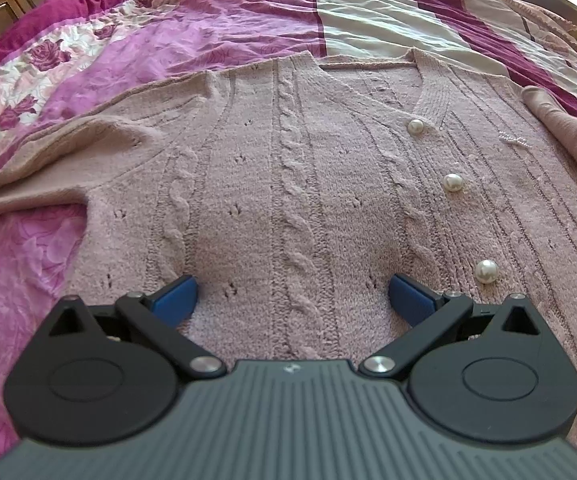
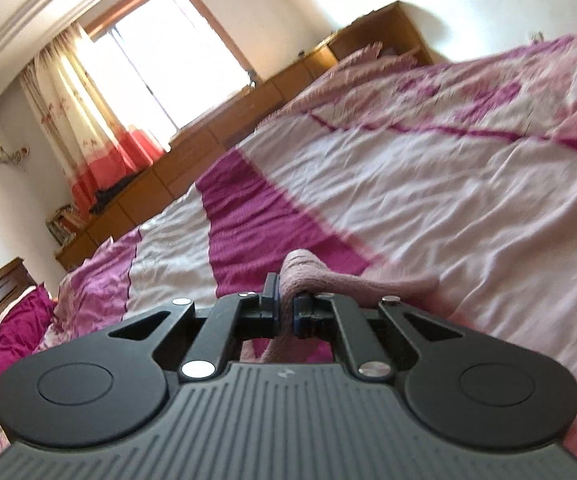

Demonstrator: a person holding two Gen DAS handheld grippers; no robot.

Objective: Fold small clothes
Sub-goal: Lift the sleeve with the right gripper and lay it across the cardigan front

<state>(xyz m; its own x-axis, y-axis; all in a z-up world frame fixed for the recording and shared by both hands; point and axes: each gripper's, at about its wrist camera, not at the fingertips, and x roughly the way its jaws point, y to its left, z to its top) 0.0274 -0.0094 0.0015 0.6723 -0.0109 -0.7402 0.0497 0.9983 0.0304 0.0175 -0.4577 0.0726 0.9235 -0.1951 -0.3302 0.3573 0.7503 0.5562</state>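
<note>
Nearest the left wrist lens: left gripper (image 1: 292, 292), blue pads (image 1: 176, 296) spread wide, pressed down onto the knit with nothing pinched between them. Under and beyond it, dusty-pink cable-knit cardigan (image 1: 288, 168), laid flat on the bed, face up. Long axis running from 6 o'clock to 12 o'clock, hem end toward the camera (hidden beneath the gripper body), V-neck (image 1: 420, 80) pointing away at 1 o'clock. Three pearl buttons (image 1: 453, 182) in a line from 1 o'clock toward 4 o'clock along the placket. One sleeve (image 1: 48, 160) spread out toward 9 o'clock, partly folded over itself; other sleeve (image 1: 560, 120) at 2 o'clock lifted off the body, its end cut off by the frame edge. Floral magenta and pale striped quilt (image 1: 216, 20) all around.

Nearest the right wrist lens: right gripper (image 2: 286, 306), tongs closed tight on a bunch of pink knit (image 2: 308, 270) (most likely that lifted sleeve, though not certain from this view alone). Fabric trailing off toward 3 o'clock and down behind the gripper body, the rest hidden. Quilt beyond it blurred, view tilted. Window (image 2: 168, 60) with curtains at 11 o'clock, wooden cabinets (image 2: 248, 108) along the wall, details hard to make out.
</note>
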